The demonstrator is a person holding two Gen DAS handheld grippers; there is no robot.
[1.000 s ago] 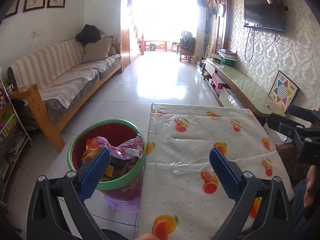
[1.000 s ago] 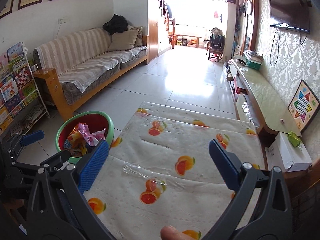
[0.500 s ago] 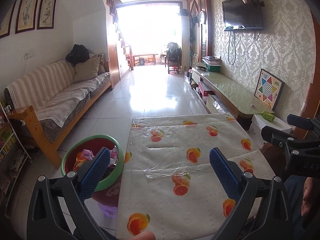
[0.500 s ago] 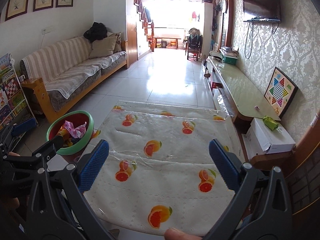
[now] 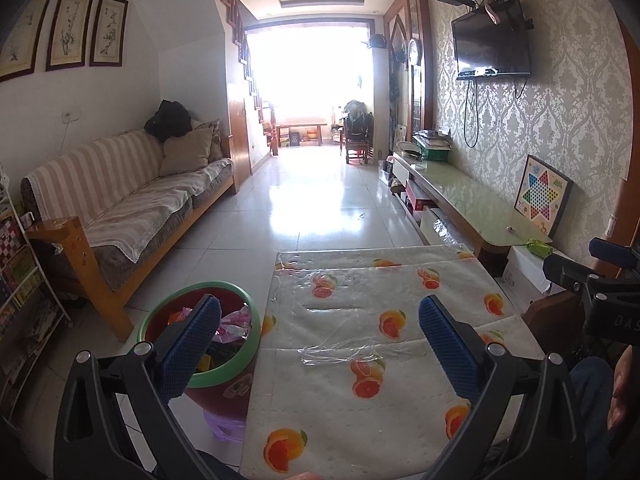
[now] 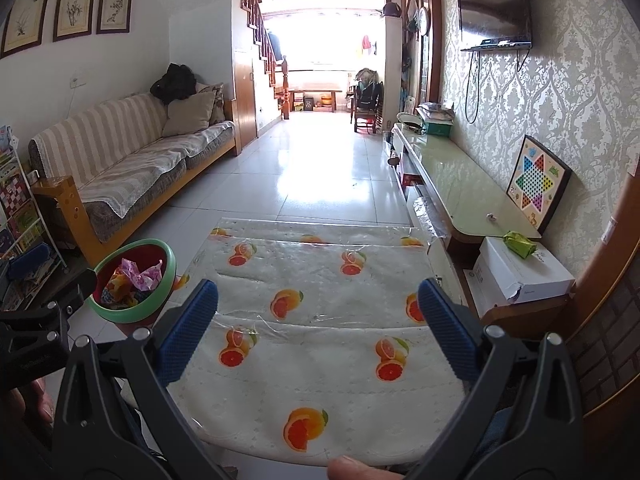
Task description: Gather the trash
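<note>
Both the left hand-held gripper (image 5: 320, 328) and right hand-held gripper (image 6: 318, 312) hang wide open and empty above the counter (image 6: 320, 380). The trash (image 6: 134, 276) lies in the bin (image 6: 154, 306) left of the counter; collecting looks finished, unless the green packet (image 6: 519, 243) right of the counter comes next

Wrappers (image 5: 234, 322), apparently crumpled, in bin (image 5: 156, 316)

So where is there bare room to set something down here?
The whole table top between both open grippers, left gripper and right gripper, shows only fruit-print cloth. The green-rimmed bin left of it is crowded with wrappers.
</note>
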